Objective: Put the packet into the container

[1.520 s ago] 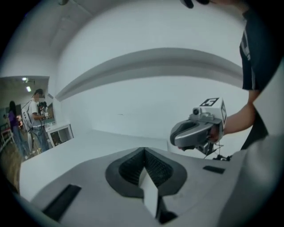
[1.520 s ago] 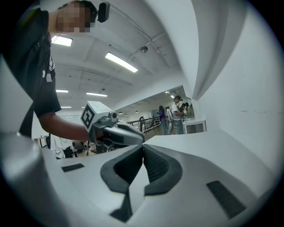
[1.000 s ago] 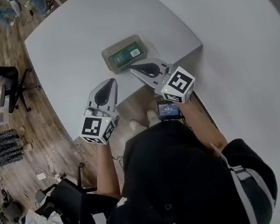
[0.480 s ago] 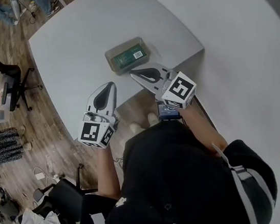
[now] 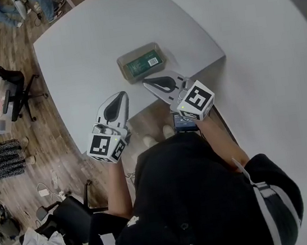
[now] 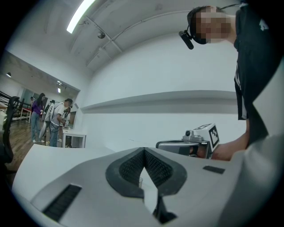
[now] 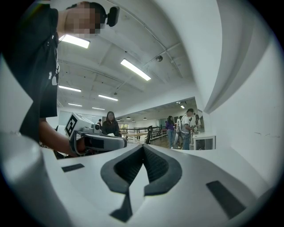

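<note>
A green packet (image 5: pixel 143 64) lies flat inside a shallow clear container (image 5: pixel 124 61) on the white table (image 5: pixel 86 43), near its front edge. My left gripper (image 5: pixel 122 94) hovers over the table's front edge, left of and nearer than the container, its jaws shut with nothing between them (image 6: pixel 143 152). My right gripper (image 5: pixel 147 82) points at the container's near side from just in front of it, jaws shut and empty (image 7: pixel 143 146). Each gripper view shows the other gripper (image 6: pixel 194 141) (image 7: pixel 95 138) alongside.
The table's front edge (image 5: pixel 145 104) runs under both grippers, with wooden floor (image 5: pixel 62 160) below it. A black office chair (image 5: pixel 13 90) and cluttered shelves stand at the left. Several people stand far off (image 7: pixel 186 126). A white wall (image 5: pixel 269 57) fills the right.
Almost nothing: both grippers stay shut near the table's edge, and the packet stays in the container. The head view has drifted a little.
</note>
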{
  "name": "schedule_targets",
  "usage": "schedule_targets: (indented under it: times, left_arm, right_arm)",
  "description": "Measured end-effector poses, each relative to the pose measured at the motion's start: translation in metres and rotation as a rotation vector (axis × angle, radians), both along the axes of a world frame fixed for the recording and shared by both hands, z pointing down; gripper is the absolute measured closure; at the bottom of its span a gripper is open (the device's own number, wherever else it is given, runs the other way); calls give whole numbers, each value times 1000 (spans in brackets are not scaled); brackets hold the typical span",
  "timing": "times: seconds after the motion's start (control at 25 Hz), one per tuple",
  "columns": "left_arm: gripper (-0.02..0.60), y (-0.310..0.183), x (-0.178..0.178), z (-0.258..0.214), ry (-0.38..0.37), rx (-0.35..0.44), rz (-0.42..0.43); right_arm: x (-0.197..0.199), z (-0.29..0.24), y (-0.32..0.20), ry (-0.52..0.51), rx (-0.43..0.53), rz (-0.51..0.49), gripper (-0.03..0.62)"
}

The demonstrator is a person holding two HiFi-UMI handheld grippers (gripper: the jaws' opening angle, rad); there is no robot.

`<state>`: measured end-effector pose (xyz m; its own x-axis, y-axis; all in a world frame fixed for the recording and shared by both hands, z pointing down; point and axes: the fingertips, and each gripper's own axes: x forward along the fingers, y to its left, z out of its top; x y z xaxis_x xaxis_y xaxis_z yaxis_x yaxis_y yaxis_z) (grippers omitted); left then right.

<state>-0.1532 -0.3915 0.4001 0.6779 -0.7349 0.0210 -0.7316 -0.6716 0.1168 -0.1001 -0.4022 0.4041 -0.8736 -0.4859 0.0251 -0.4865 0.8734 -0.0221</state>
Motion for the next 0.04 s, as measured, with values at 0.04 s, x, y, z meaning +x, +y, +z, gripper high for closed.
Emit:
schedule_targets:
  times: [0.04]
  left_arm:
    - [574, 0, -1, 1, 0, -1, -2]
  right_arm:
    - [-1, 0, 0, -1, 0, -1, 572]
